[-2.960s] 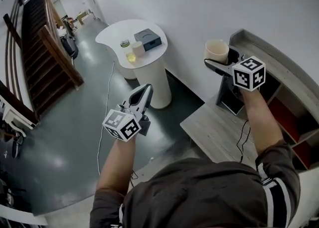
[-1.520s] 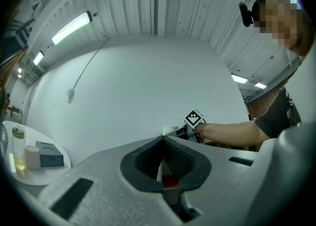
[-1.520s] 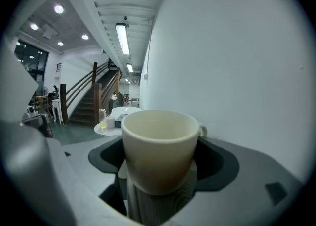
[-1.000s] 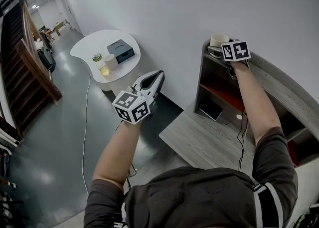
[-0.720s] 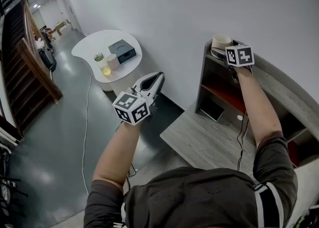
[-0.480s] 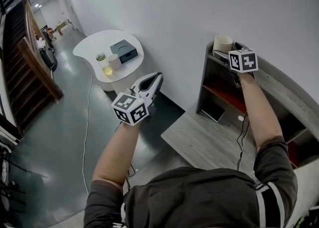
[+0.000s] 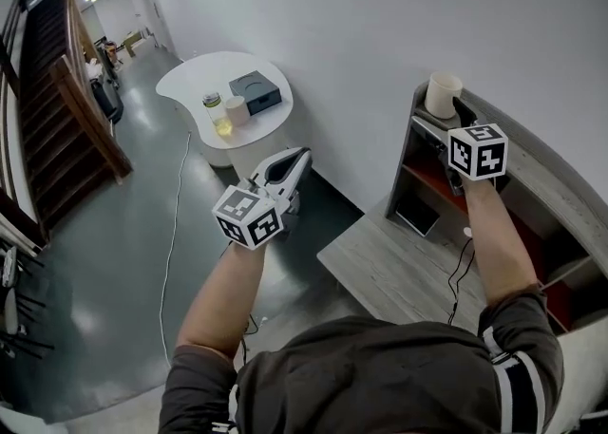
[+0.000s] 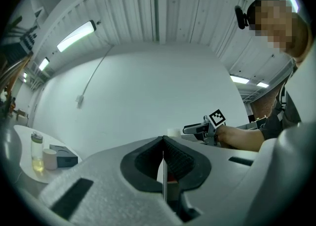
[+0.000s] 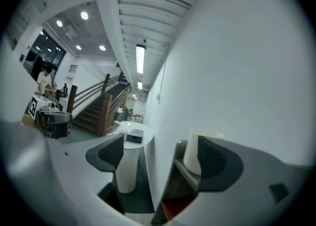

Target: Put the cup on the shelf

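A cream paper cup [image 7: 443, 95] stands upright on the left end of the grey shelf's top [image 7: 543, 174], free of any grip. Just behind it my right gripper [image 7: 452, 120] is open. In the right gripper view the cup [image 9: 196, 151] stands beyond the right finger [image 9: 217, 163], which hides part of it, and nothing is between the jaws of the right gripper [image 9: 160, 158]. My left gripper [image 7: 295, 158] hangs in mid-air over the floor, shut and empty, with its pads pressed together at the left gripper's tips [image 8: 163, 147].
The shelf has red-backed compartments [image 7: 432, 176] and a low wooden platform [image 7: 399, 261] in front. A white round table [image 7: 195, 90] at the back left bears a jar [image 7: 221, 117], a small cup [image 7: 236, 109] and a dark box [image 7: 255, 88]. A staircase [image 7: 57, 71] runs at the far left.
Three seconds ago the right gripper held the cup in the air. It has set the cup on the shelf top, opened and drawn back a little. The left gripper has stayed shut.
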